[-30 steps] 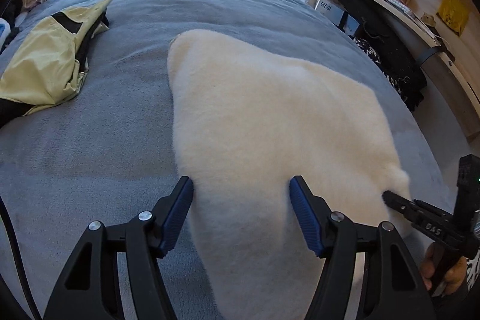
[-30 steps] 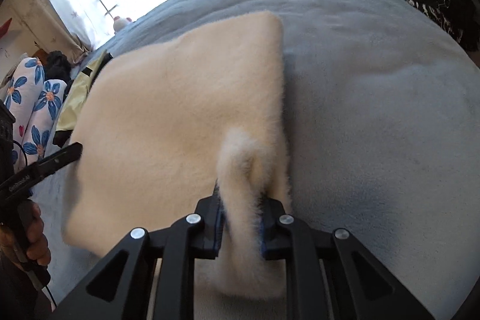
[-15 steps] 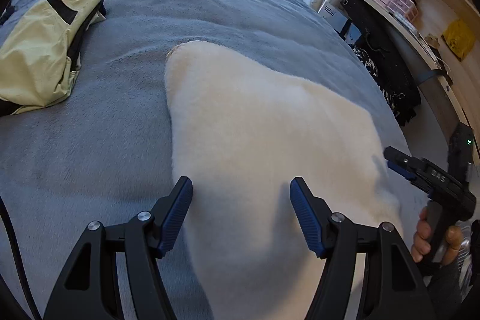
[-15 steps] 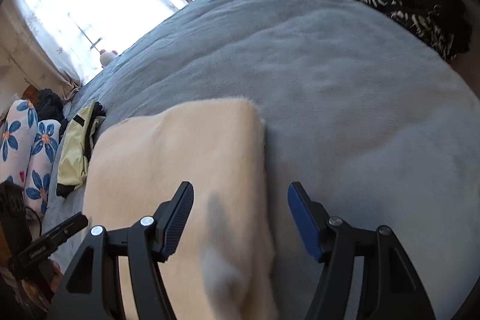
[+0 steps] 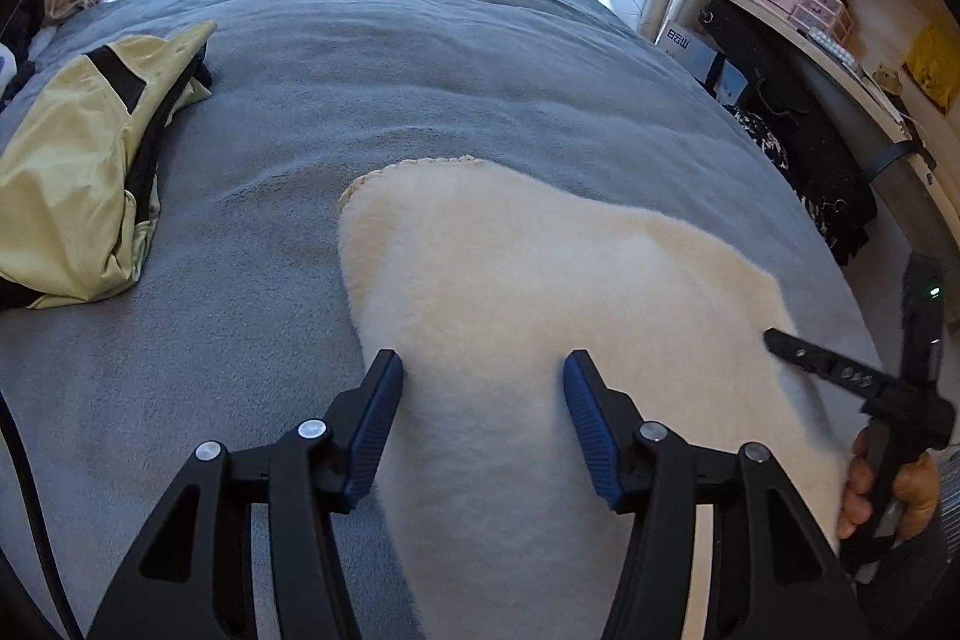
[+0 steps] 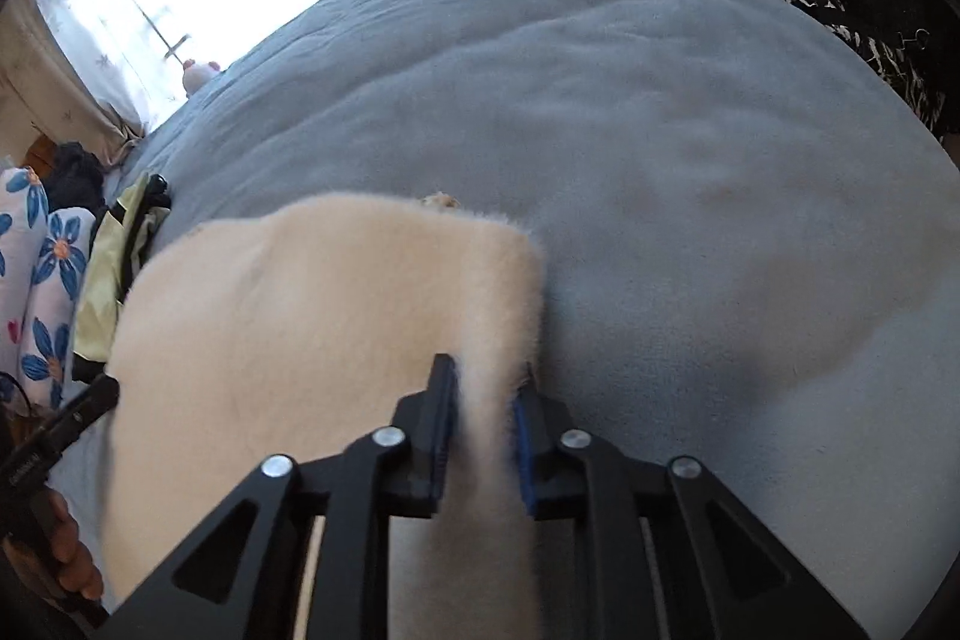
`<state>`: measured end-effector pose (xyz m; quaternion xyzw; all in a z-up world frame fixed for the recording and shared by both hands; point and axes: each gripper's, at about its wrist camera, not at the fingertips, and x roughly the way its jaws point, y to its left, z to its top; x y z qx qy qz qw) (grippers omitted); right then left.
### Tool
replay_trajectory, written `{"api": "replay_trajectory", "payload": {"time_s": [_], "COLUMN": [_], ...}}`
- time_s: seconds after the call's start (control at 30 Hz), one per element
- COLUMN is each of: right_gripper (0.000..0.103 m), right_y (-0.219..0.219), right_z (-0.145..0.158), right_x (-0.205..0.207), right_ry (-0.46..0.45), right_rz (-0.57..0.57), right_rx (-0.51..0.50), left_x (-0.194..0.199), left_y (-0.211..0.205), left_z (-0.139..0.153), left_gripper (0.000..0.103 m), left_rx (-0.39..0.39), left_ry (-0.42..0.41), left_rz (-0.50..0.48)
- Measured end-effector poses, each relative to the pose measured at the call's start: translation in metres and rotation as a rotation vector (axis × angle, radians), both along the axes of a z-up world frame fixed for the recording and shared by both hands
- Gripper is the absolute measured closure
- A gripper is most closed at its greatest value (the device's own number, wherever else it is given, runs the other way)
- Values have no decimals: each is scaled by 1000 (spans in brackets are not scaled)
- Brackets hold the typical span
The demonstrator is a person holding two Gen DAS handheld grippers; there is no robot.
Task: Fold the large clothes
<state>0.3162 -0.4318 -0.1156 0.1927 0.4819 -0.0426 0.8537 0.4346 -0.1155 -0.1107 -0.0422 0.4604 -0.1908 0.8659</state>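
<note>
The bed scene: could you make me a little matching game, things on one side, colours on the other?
Things:
1. fluffy garment
2. bedspread
3. jacket
4. pads of the left hand-held gripper

Colours:
A. blue
B. yellow-green with black trim
C. cream
D. grey-blue

Pairs: 1-C, 2-D, 3-B, 4-A

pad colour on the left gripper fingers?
Blue pads on black fingers; clearest in the left wrist view.
</note>
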Motion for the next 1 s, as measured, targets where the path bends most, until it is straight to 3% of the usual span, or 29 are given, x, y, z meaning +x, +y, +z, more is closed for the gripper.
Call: {"api": "replay_trajectory", "payload": {"time_s": [0.03,0.1,0.17,0.23,0.3,0.37,0.5,0.53,0.6,0.7,0.8,1.0], "right_gripper": [68,68,68,68,71,82,87,103,103,103,103,103], "right_y": [-3,-6,-1,12,28,46,64,60,54,42,29,30], "right_z": [5,17,37,55,61,58,40,36,28,21,7,13], "right_x": [-3,-12,-28,-46,-59,-69,-91,-95,-102,-106,-112,-131], "right_ry": [5,-19,-84,-147,-164,-151,-117,-115,-104,-54,-8,-37], "right_rz": [-19,-44,-68,-42,3,58,66,47,8,-59,-77,-101], "right_rx": [15,18,-53,-97,-75,-53,-140,-171,-179,-204,-113,-106], "left_x": [-1,-5,-16,-36,-57,-74,-102,-106,-109,-107,-108,-111], "left_y": [-1,0,2,0,-4,-7,-8,-7,-3,6,6,4], "left_z": [2,8,16,28,34,34,18,16,12,10,10,11], "left_gripper": [48,48,50,56,68,71,73,73,72,71,71,70], "left_rx": [6,12,19,17,-9,-24,20,40,59,16,14,19], "left_ry": [-3,-9,-44,-93,-107,-89,-79,-100,-111,-93,-89,-74], "left_rz": [4,14,26,18,-7,-19,-8,0,6,19,31,52]}}
